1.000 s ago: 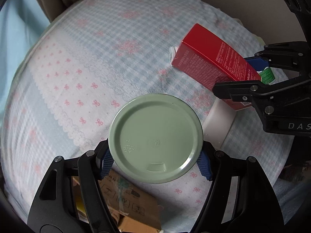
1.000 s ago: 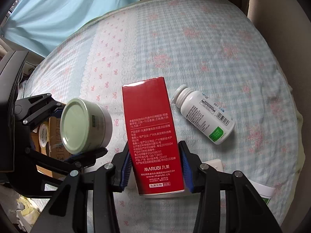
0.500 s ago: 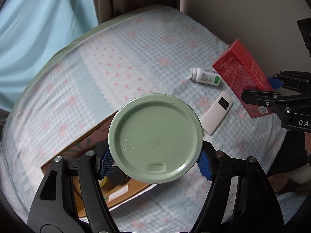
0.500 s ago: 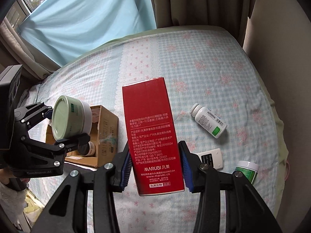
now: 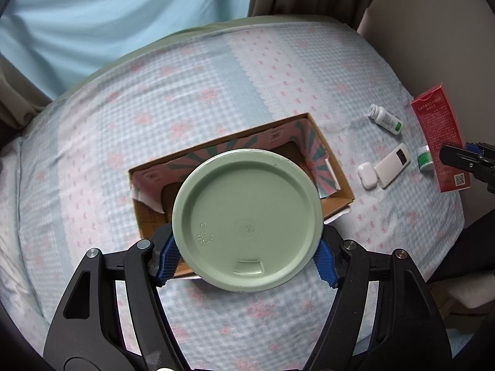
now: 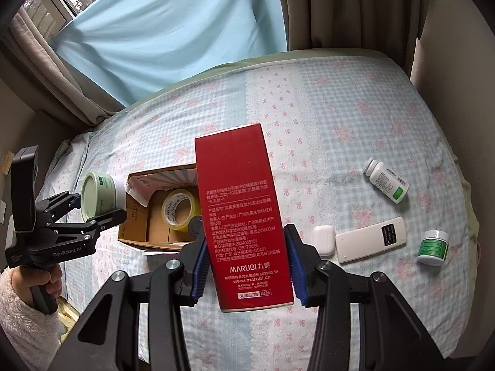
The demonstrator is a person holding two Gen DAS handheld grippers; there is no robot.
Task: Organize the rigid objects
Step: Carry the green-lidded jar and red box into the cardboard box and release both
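Note:
My left gripper (image 5: 247, 262) is shut on a round jar with a pale green lid (image 5: 247, 219), held in the air above an open cardboard box (image 5: 337, 170) on the bed. The right wrist view shows the same jar (image 6: 102, 194) and left gripper (image 6: 92, 213) at the left, over the box's left end (image 6: 136, 225). My right gripper (image 6: 246, 266) is shut on a tall red carton (image 6: 241, 210), held up over the bed just right of the box. Inside the box lies a roll of yellow tape (image 6: 179, 210).
On the bedspread at the right lie a white pill bottle (image 6: 386, 184), a white remote (image 6: 371, 242), a white earbud case (image 6: 323, 241) and a small green-labelled jar (image 6: 433, 247). A blue curtain (image 6: 173, 24) hangs behind the bed. A hand in a fleecy sleeve (image 6: 27, 315) holds the left gripper.
Both grippers have risen and pulled back from the bed with their loads. The left one swung over the cardboard box, which now shows whole beneath the jar. More loose items came into view.

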